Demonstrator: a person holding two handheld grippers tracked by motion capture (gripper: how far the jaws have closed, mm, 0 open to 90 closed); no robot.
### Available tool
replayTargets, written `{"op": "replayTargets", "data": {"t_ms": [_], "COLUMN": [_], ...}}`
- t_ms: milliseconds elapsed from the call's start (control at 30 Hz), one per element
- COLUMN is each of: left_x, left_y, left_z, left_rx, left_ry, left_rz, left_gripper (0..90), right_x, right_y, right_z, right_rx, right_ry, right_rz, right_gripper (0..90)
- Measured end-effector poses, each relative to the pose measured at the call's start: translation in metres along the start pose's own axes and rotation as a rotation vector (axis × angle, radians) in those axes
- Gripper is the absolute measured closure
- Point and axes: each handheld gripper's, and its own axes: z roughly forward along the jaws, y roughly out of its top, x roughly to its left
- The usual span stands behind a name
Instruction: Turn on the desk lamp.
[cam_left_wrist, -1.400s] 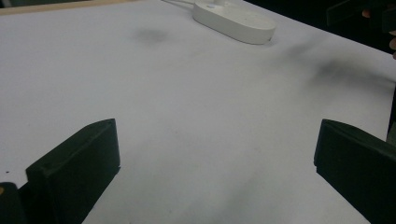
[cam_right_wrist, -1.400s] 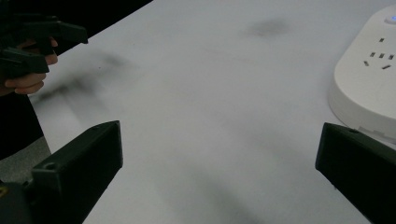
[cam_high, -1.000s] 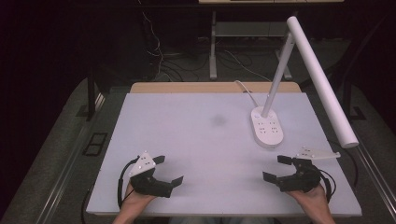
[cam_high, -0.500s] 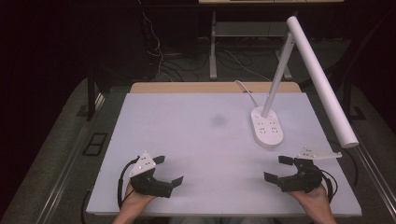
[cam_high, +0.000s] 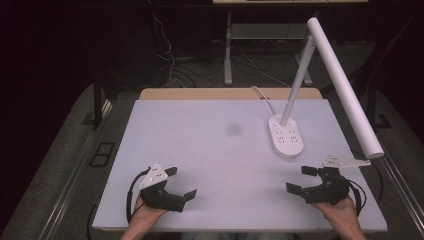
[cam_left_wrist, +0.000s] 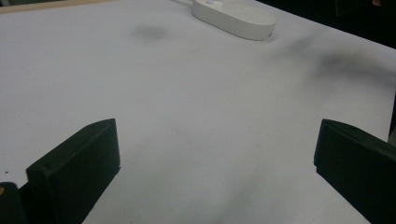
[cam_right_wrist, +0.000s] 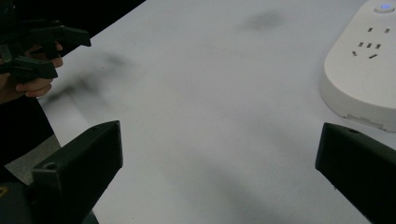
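Down at the lower left of the high view, the left gripper (cam_high: 181, 183) sat with its jaws spread wide, holding nothing, low over the white table (cam_high: 210, 150). At the lower right, the right gripper (cam_high: 301, 179) was equally wide and empty. The nearest thing was the lamp base (cam_high: 285, 136), a white oval with sockets, standing just above the right gripper in the frame and apart from it. Between the two grippers the tabletop lay bare, both near its bottom edge.
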Motion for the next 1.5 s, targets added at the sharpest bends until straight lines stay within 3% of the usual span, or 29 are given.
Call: {"op": "replayTargets", "data": {"t_ms": [1000,1500], "left_x": [0.001,0.001], "left_y": [0.0,-0.001], "left_z": [0.0,0.001], "left_rx": [0.01,0.011], "left_ry": [0.003,0.002], "left_rz": [-0.002,-0.004], "left_gripper": [0.0,0.0], "right_x": [-0.015,-0.036], "right_y": [0.044,0.066], "right_z": [-0.004,0.003], "right_rx": [0.019,0.037], "right_ry": [-0.028,-0.043], "right_rz": [-0.042,-0.029], "right_gripper": [0.3,0.3]}}
